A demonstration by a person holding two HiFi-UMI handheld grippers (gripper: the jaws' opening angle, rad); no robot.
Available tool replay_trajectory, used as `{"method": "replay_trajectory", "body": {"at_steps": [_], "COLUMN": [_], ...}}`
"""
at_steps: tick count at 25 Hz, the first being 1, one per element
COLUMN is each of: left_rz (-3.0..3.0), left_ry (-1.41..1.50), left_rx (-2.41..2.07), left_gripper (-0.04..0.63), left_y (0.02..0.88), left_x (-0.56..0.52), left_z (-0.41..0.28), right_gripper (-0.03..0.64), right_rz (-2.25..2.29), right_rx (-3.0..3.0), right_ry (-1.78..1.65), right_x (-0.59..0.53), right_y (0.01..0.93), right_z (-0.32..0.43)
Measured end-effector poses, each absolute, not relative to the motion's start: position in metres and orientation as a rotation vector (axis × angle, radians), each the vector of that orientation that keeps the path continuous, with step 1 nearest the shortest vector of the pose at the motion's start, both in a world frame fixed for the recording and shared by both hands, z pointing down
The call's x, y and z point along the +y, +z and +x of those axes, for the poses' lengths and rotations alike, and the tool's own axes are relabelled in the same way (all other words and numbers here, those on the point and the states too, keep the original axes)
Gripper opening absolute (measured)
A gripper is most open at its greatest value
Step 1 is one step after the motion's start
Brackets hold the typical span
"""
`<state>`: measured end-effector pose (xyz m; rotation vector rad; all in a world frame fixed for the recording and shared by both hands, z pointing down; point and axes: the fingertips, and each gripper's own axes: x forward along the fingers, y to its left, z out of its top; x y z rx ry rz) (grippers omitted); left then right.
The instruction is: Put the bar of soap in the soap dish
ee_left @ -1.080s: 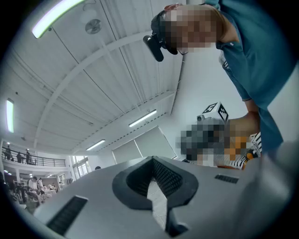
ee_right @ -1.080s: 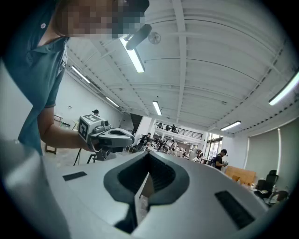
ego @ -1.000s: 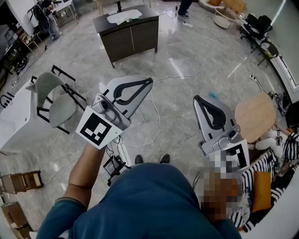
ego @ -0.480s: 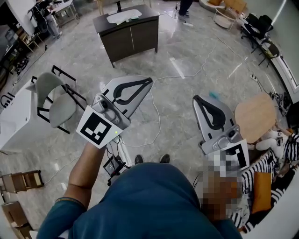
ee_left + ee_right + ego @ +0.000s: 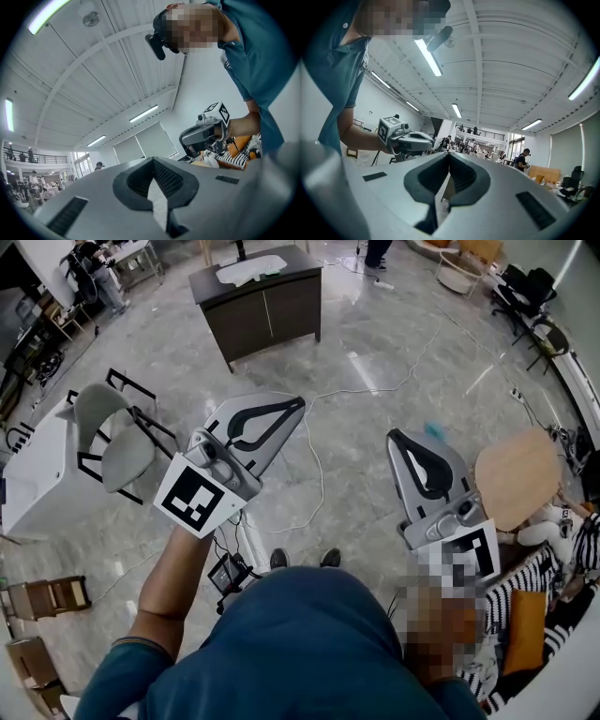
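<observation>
Since the earlier frames the head view has shifted a little: the dark cabinet now sits slightly nearer the top edge and the round wooden table has slid a touch towards the right edge, while both grippers keep the same places in the picture. The left gripper is held out level over the grey marble floor, its jaws closed tip to tip with nothing between them. The right gripper is held out beside it, well apart from it, and its jaws are also pressed together and empty. Each gripper view shows the other gripper against the ceiling and the hall beyond. A grey chair stands to the left, and a white cable curls across the floor between the grippers. The bar of soap and the soap dish cannot be made out; only a white shape lies on the far cabinet's top, too small to identify.
</observation>
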<state>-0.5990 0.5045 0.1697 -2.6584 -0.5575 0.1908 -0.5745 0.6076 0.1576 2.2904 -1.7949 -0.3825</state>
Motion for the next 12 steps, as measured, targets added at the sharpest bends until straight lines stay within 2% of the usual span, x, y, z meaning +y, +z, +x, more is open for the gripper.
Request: {"method": "replay_trajectory", "body": {"at_steps": [12], "left_rz": [-2.643], "left_ry": [0.167], "left_rx": [-0.536], "left_gripper": [0.000], "left_y": [0.175], "left_x": [0.544], "left_z": [-0.547], "right_gripper": [0.014], "right_rz": [2.312], "right_rx": [-1.837], "right_ry": [-0.340], "right_x": [0.644], "right_y": [0.167], "right_z": [-0.522]}}
